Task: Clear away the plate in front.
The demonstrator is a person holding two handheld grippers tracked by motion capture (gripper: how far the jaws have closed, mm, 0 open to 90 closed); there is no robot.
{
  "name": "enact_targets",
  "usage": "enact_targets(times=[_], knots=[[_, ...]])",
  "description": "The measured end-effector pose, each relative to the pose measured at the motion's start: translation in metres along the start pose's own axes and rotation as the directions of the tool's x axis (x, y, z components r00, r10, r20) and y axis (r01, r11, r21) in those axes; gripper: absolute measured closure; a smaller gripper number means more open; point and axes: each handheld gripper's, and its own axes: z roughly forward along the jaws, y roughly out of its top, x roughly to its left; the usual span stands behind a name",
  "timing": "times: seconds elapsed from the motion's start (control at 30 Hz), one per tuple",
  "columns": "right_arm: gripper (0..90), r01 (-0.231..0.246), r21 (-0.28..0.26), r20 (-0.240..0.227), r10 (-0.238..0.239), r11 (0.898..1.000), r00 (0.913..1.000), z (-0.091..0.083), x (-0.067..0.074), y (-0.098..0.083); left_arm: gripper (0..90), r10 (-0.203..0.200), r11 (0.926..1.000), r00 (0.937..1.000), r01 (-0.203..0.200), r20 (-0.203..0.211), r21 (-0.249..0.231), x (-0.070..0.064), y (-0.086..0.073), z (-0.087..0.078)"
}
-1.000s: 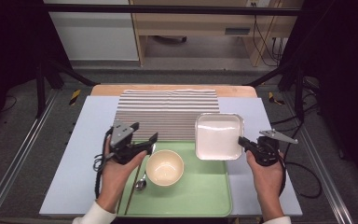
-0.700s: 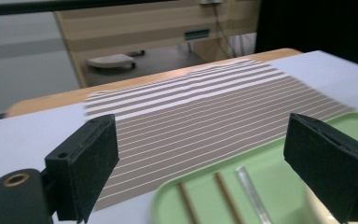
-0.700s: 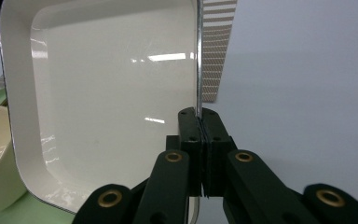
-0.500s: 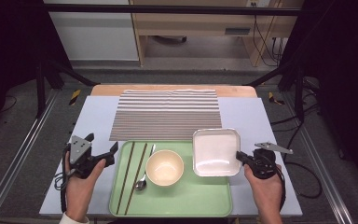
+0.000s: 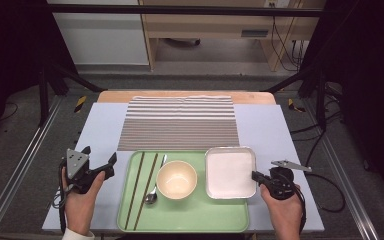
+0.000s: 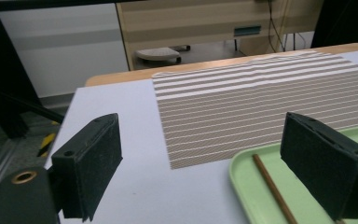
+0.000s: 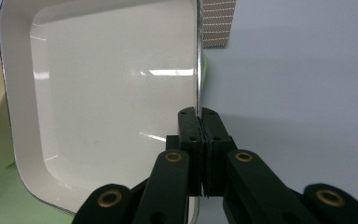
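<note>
Your left gripper [image 5: 101, 166] hangs just off the left edge of the green tray [image 5: 190, 220], jaws spread wide with nothing between them; having just been opening, they frame only bare mat [image 6: 121, 121] and the tray's near corner in the left gripper view. Inside the tray, along its left side, lie two chopsticks [image 5: 139, 190], then a spoon [image 5: 152, 195], then a cream bowl [image 5: 176, 179] at the middle, all already set down and apart from either gripper. Behind the tray, touching its far edge, the striped cloth [image 5: 180, 125] lies flat. On the tray's right side sits the square white plate [image 5: 230, 171], its right rim reaching out over the tray's right edge, and there your right gripper [image 5: 256, 176] is clamped tight on that thin rim; the right gripper view shows the jaws pressed together with the metal edge pinched between the pads. The step in hand looks like the placing of the plate, the last piece of a setting gathered on the tray. Whether the plate rests fully on the tray or is partly carried cannot be told from here. The next move likely calls for settling the plate flat, nudged inward if its rim overhangs, then parting the right jaws and drawing that gripper straight back to the right, so the plate is not dragged against the bowl.
</note>
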Motion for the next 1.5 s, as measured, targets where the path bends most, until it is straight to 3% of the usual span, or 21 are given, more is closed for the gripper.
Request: enact_targets(times=[0.1,0.23,0.47,0.63,0.97,1.1,1.5], knots=[[89.0,0.005,0.016,0.001,-0.005,1.0,1.0,0.001,0.002,-0.002,12.0,0.009,0.9997,1.0,-0.008,-0.005,0.021,0.003,-0.006,-0.004],[89.0,-0.006,0.048,-0.014,0.007,0.999,0.9999,0.004,0.006,-0.007,12.0,0.073,0.9957,0.9971,-0.071,-0.022,0.059,0.005,-0.016,-0.017],[88.9,-0.015,0.063,-0.012,0.016,0.998,0.9998,0.004,0.01,-0.009,11.9,0.027,0.9975,0.9996,-0.027,-0.01,0.066,0.014,-0.021,-0.019],[88.8,-0.019,0.079,-0.008,0.02,0.997,0.9998,0.007,0.011,-0.013,16.3,0.04,0.9964,0.9991,-0.041,0.01,0.075,0.009,-0.021,-0.019],[88.4,-0.04,0.093,-0.006,0.041,0.995,0.9992,0.01,0.012,-0.015,15.2,0.043,0.996,0.9989,-0.045,0.018,0.078,0.006,-0.02,-0.016],[88.3,-0.052,0.11,-0.008,0.053,0.993,0.9986,0.014,0.015,-0.018,14.4,0.064,0.9943,0.9975,-0.066,0.03,0.084,0.002,-0.019,-0.014],[86.2,-0.022,0.137,0.003,0.022,0.99,0.9998,0.016,0.022,-0.024,14.4,0.058,0.9946,0.9978,-0.061,0.031,0.085,0.004,-0.02,-0.011]])
